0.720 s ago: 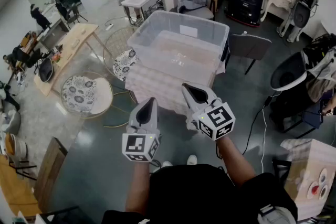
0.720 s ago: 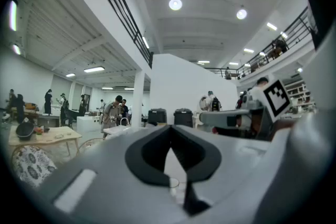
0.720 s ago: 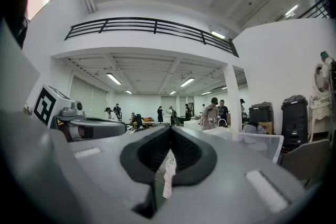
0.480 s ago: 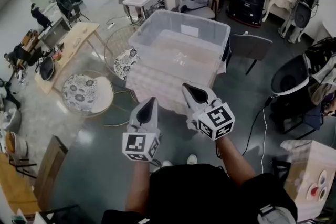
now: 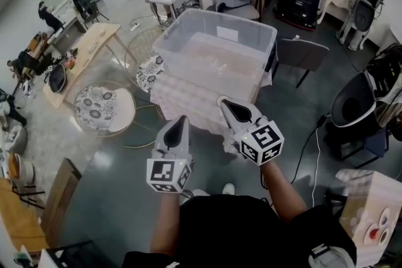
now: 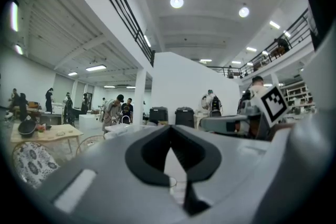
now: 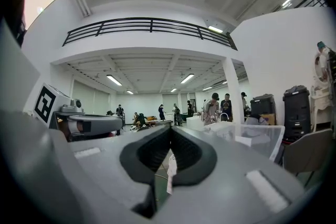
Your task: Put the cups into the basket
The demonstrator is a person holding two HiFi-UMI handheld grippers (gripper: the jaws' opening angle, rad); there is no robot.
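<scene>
The person is holding both grippers out level in front of their body, side by side with a small gap between them. The left gripper [image 5: 181, 122] has its jaws pressed together at the tips with nothing caught in them, and its own view shows that plainly. Same deal with the right gripper [image 5: 223, 103]: jaws closed up, nothing between them.

Just past the tips there's a small table [image 5: 182, 103] with a checked cloth on it. A big clear plastic tub [image 5: 183, 41] sits on top, open, with a white label on its far wall. The right gripper's tip is just at the near edge of the cloth, but whether it touches is hard to tell. The cups themselves can't really be made out from here, and the inside of the tub is just a pale blur.

Off to the left is a round stool with a flowery cushion [image 5: 100, 111]. A dark chair [image 5: 301, 53] stands to the right of the tub.
</scene>
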